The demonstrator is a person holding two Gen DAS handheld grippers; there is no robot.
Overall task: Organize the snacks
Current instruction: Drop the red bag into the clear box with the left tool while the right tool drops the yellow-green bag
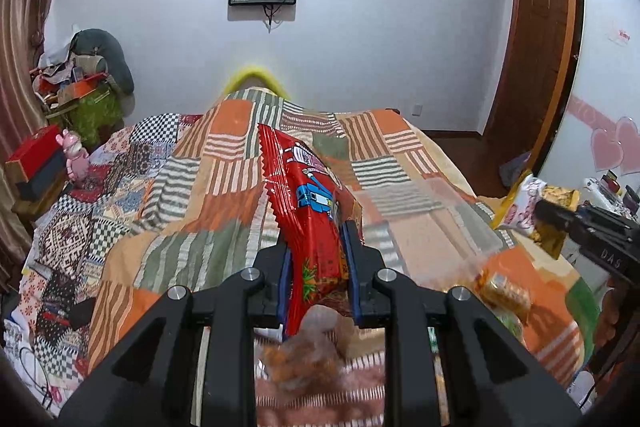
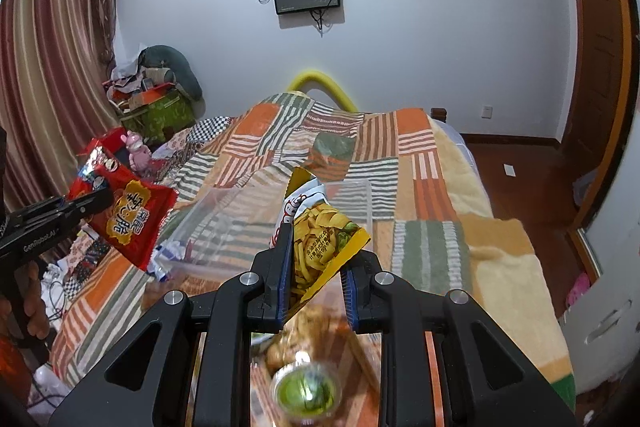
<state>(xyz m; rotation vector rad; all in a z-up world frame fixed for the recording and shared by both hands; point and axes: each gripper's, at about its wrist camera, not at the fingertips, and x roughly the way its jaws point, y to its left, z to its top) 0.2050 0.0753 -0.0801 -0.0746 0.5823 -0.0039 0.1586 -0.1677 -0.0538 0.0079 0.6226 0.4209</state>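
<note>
My left gripper point(image 1: 318, 239) is shut on a red snack bag point(image 1: 308, 187), which stands up between the blue pads above the patchwork bed. The right wrist view shows that bag point(image 2: 124, 219) at the left, hanging from the left gripper point(image 2: 94, 201). A yellow chip bag point(image 2: 320, 239) is clamped in my right gripper point(image 2: 316, 251), also lifted off the bed. From the left wrist view this yellow bag point(image 1: 524, 205) and the right gripper point(image 1: 560, 217) appear at the far right. Just beyond the yellow bag, a clear plastic bin point(image 2: 360, 189) rests on the blanket.
Loose snacks lie on the near bed: an orange packet point(image 1: 504, 291), a blurred packet point(image 1: 304, 359) and a green jelly cup point(image 2: 306, 391). Boxes and a pink toy point(image 2: 138, 151) crowd the bed's left side. A wooden door point(image 1: 536, 39) and floor point(image 2: 516, 163) are on the right.
</note>
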